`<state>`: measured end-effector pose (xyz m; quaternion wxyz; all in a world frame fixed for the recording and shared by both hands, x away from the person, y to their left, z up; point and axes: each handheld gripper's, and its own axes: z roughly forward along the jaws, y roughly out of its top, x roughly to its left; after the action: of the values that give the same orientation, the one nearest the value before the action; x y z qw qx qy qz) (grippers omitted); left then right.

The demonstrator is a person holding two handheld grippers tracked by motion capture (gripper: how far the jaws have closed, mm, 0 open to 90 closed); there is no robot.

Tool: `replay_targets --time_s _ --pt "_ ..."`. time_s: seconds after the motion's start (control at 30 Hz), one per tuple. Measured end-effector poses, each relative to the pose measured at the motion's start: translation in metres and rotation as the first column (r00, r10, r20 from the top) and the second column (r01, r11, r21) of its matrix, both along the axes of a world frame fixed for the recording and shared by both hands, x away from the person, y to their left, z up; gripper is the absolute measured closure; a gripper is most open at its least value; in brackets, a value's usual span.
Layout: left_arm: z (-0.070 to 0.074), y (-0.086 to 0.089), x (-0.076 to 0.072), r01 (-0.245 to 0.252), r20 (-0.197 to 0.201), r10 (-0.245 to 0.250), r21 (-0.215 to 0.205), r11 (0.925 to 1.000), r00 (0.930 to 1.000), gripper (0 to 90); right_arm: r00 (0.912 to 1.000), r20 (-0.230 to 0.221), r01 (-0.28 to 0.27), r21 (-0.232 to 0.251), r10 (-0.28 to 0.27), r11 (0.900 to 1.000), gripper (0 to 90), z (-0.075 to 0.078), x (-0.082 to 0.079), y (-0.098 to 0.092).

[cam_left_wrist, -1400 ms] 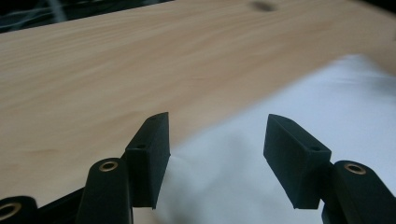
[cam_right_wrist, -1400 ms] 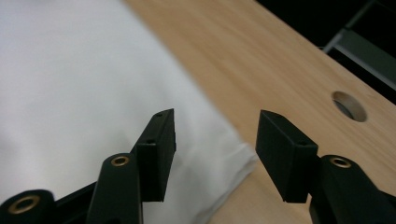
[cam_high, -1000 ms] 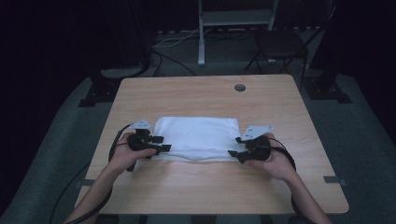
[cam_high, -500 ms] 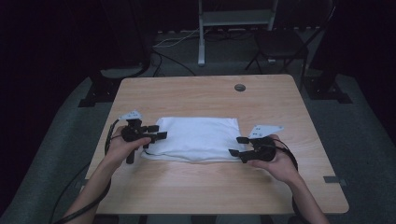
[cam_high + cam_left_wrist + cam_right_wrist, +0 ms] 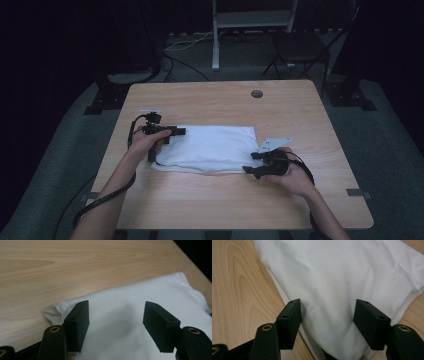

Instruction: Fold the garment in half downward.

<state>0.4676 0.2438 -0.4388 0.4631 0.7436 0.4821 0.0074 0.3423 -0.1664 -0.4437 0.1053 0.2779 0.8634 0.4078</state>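
A white folded cloth (image 5: 210, 147) lies flat in the middle of the wooden table (image 5: 225, 100). My left gripper (image 5: 175, 135) is at the cloth's far left corner, pointing right. In the left gripper view its jaws (image 5: 116, 322) stand open just above the cloth (image 5: 140, 302), nothing pressed between them. My right gripper (image 5: 250, 163) is at the near right corner, pointing left. In the right gripper view it (image 5: 327, 322) is open, with the corner of the cloth (image 5: 332, 277) reaching in between the jaws; the pads stand apart from it.
A round cable hole (image 5: 257, 93) sits near the table's far edge. A dark chair (image 5: 300, 47) and a white desk leg (image 5: 216, 35) stand on the floor beyond the table. A cable (image 5: 105, 200) trails from the left gripper off the near left edge.
The left hand has moved from the cloth's near left corner away from the person to its far left corner. The right hand has stayed almost in place.
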Motion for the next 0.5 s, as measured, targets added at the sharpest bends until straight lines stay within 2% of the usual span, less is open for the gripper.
replay_targets --time_s 0.17,0.23,0.3,0.37,0.4,0.47,0.5 --pt "0.000 0.007 0.003 -0.023 0.006 0.023 -0.007 0.9997 0.9997 37.8 1.0000 -0.003 0.001 0.013 -0.001 1.000 38.2 -0.001 -0.002 -0.003" --pt "0.005 0.008 -0.002 -0.020 0.034 0.020 0.014 0.9997 0.9992 37.7 1.0000 -0.010 0.000 0.013 0.000 1.000 37.7 0.000 -0.002 -0.003" --pt "0.012 0.009 -0.010 -0.006 0.076 0.004 0.018 0.9998 0.9971 37.6 0.9998 -0.019 -0.003 -0.013 0.003 1.000 36.1 0.003 -0.002 -0.003" --pt "0.021 0.008 -0.029 0.036 0.121 -0.036 0.004 0.9993 0.9920 37.6 0.9999 0.006 0.009 -0.020 -0.009 1.000 35.8 0.009 -0.001 -0.004" --pt "0.024 0.006 -0.040 0.074 0.135 -0.073 -0.006 0.9972 0.9882 37.6 0.9997 0.020 0.014 0.002 -0.014 1.000 35.8 0.013 -0.001 -0.005" --pt "0.028 0.003 -0.062 0.146 0.136 -0.142 -0.018 0.9891 0.9804 37.6 0.9989 0.036 0.028 0.038 -0.029 0.999 35.6 0.018 0.001 -0.006" --pt "0.029 0.002 -0.073 0.183 0.143 -0.178 -0.019 0.9829 0.9735 37.6 0.9988 0.038 0.028 0.039 -0.029 0.999 35.3 0.018 0.003 -0.005"
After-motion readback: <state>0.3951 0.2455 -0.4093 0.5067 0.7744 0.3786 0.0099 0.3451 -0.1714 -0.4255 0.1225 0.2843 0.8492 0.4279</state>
